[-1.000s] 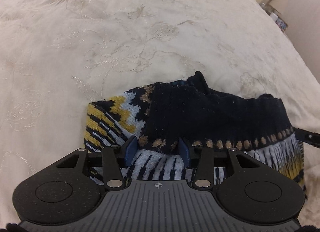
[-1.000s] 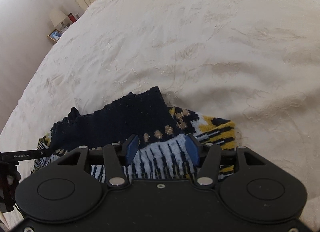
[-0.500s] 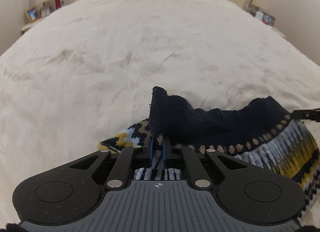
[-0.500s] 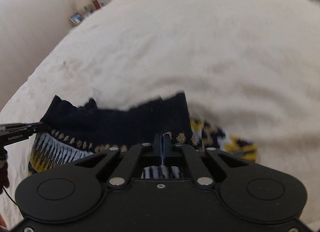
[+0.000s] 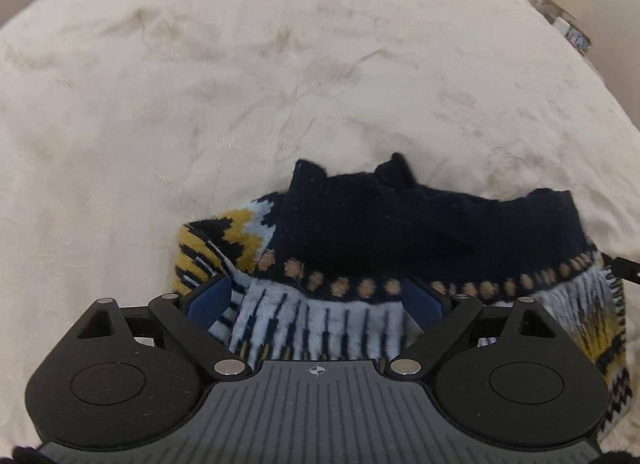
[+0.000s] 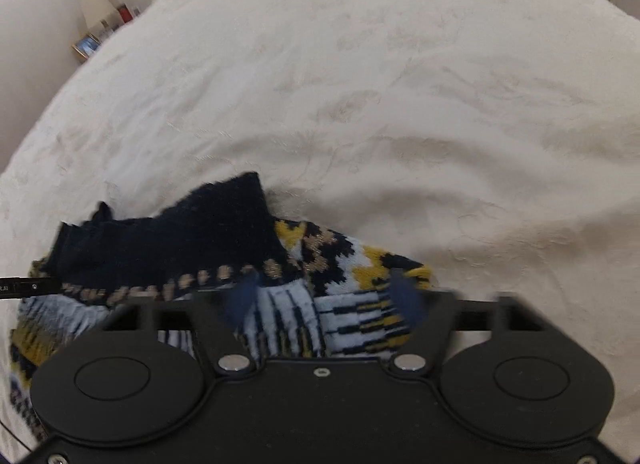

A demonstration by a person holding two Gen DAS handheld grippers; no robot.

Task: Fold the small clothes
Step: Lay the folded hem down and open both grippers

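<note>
A small knitted garment [image 5: 360, 232] with a dark navy band, tan dots and yellow, pale blue and black patterns lies folded on the cream bedspread [image 5: 240, 84]. The navy band is laid back over the striped part. My left gripper [image 5: 316, 296] hovers over its left half, jaws opening wide, pads clear of the knit. My right gripper [image 6: 324, 296] is above the garment [image 6: 168, 244] at its right half, jaws opening too, blurred, nothing pinched. Each gripper's tip shows at the edge of the other's view.
The bedspread [image 6: 400, 104] stretches far behind the garment. Picture frames and small items [image 6: 86, 44] stand on a bedside surface at the left. More clutter [image 5: 568, 20] sits beside the bed at the upper right of the left wrist view.
Both grippers closed on the navy band, lifted it, then let go. Now their jaws stand apart and the band lies folded on the garment.
</note>
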